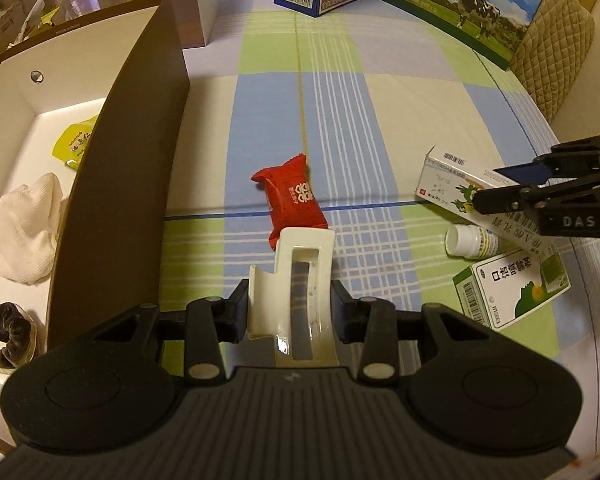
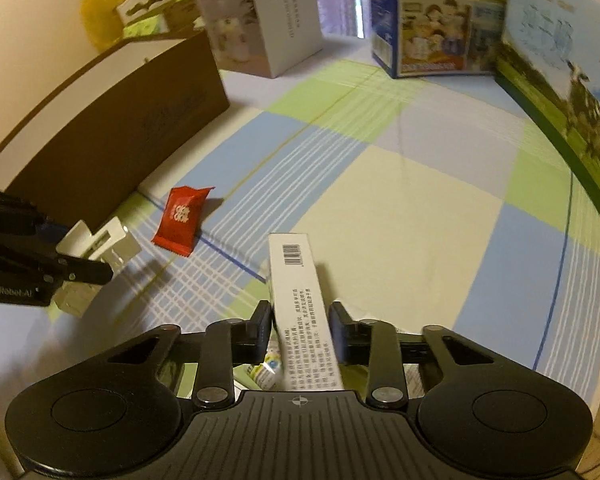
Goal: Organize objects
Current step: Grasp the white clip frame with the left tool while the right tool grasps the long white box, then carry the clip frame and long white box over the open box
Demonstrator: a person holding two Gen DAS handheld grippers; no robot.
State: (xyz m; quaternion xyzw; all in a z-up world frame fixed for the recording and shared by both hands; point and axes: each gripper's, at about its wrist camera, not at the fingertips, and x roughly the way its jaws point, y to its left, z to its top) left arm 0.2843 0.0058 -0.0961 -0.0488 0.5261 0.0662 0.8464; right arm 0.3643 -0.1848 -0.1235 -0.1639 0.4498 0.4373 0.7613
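My left gripper (image 1: 290, 308) is shut on a white hair claw clip (image 1: 296, 264), held above the checked tablecloth. Just beyond the clip lies a red snack packet (image 1: 292, 200). To the left stands an open brown box (image 1: 120, 168) holding a white cloth (image 1: 28, 228), a yellow packet (image 1: 76, 144) and a dark scrunchie (image 1: 8, 332). My right gripper (image 2: 300, 320) is shut on a long white medicine box (image 2: 296, 280), barcode end pointing away. In the right wrist view the left gripper (image 2: 80, 248) with the clip (image 2: 112, 240) is at the left, near the red packet (image 2: 180, 220).
A small white bottle (image 1: 470, 242) and a green-and-white medicine box (image 1: 512, 288) lie at the right, under the right gripper (image 1: 486, 187). Milk cartons (image 1: 460, 0) and a white carton (image 2: 268, 20) line the back. A quilted chair back (image 1: 556, 52) stands at the far right.
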